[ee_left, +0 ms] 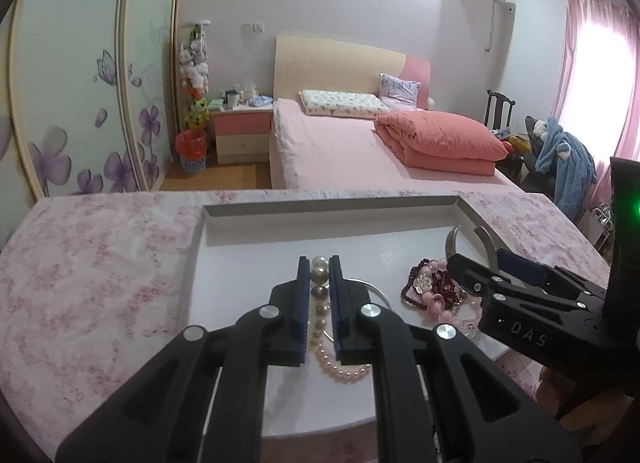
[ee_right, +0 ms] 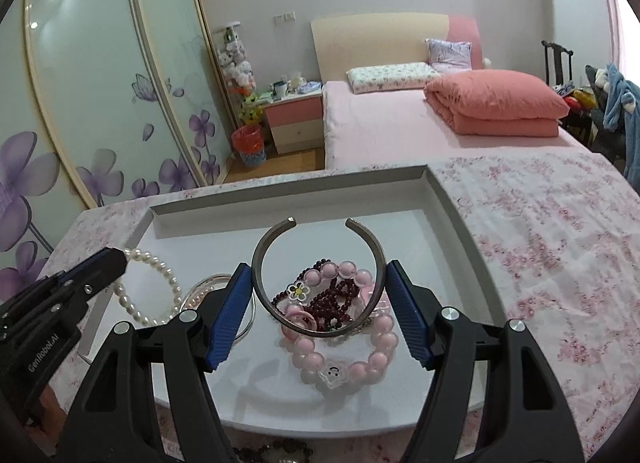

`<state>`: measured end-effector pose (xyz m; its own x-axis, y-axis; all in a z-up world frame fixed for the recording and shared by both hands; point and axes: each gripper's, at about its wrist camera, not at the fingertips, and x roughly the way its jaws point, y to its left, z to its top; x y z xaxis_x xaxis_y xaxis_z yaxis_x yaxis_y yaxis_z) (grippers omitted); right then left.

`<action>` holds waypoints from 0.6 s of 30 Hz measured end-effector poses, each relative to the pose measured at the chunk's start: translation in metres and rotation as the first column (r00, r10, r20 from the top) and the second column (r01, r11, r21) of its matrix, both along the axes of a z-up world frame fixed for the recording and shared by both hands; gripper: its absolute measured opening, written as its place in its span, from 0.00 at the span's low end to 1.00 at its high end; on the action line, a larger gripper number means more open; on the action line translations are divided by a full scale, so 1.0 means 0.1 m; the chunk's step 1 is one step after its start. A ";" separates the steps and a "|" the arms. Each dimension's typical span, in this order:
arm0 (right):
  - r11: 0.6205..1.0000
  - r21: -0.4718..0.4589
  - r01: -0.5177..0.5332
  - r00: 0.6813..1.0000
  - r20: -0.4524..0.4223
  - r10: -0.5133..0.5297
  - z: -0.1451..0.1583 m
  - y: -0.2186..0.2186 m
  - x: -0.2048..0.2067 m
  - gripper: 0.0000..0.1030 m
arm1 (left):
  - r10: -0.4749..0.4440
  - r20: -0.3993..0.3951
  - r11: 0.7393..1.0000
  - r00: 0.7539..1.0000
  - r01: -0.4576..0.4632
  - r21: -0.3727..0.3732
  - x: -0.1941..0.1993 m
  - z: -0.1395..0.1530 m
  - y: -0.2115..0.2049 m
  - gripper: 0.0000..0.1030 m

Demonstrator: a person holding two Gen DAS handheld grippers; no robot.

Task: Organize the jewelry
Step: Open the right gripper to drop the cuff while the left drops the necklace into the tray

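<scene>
Floral cloth under white tray (ee_right: 448, 203) — right tool (ee_right: 316, 295) grips silver cuff (ee_right: 264, 259).

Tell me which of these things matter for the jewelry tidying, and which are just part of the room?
Part of the job:
white tray
pearl bracelet in the left gripper
metal cuff bangle in the right gripper
pink bead bracelet
dark red bead string

Just lying about:
bed
folded quilt
nightstand

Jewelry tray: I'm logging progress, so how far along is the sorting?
Nothing looks sorted yet. In hand: left gripper pinches the white pearl bracelet; right gripper clamps the open silver cuff bangle. Left: pink bead bracelet and dark red bead strand, heaped in the white tray.
</scene>
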<state>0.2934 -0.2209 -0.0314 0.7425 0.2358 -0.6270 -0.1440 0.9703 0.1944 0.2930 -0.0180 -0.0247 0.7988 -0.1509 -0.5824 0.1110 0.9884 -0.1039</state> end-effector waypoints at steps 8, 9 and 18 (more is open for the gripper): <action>0.999 0.032 0.005 1.000 0.021 -0.006 0.06 -0.11 -0.11 0.69 | 0.052 0.003 0.997 0.999 -0.052 -0.055 -0.07 0.04 0.22 0.26; 0.999 0.037 0.011 1.000 0.027 -0.012 0.08 -0.14 -0.14 0.69 | 0.064 0.005 0.996 0.998 -0.064 -0.057 -0.09 0.06 0.26 0.26; 1.000 0.028 0.013 0.999 0.039 -0.014 0.16 -0.22 -0.38 0.65 | 0.111 0.009 0.993 0.994 -0.110 -0.045 -0.37 0.18 0.42 0.26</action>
<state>0.2558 -0.2429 -0.0154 0.7699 0.2422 -0.5905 -0.1390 0.9666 0.2152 0.2561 0.0240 -0.0069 0.8187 -0.0868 -0.5677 0.0026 0.9891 -0.1475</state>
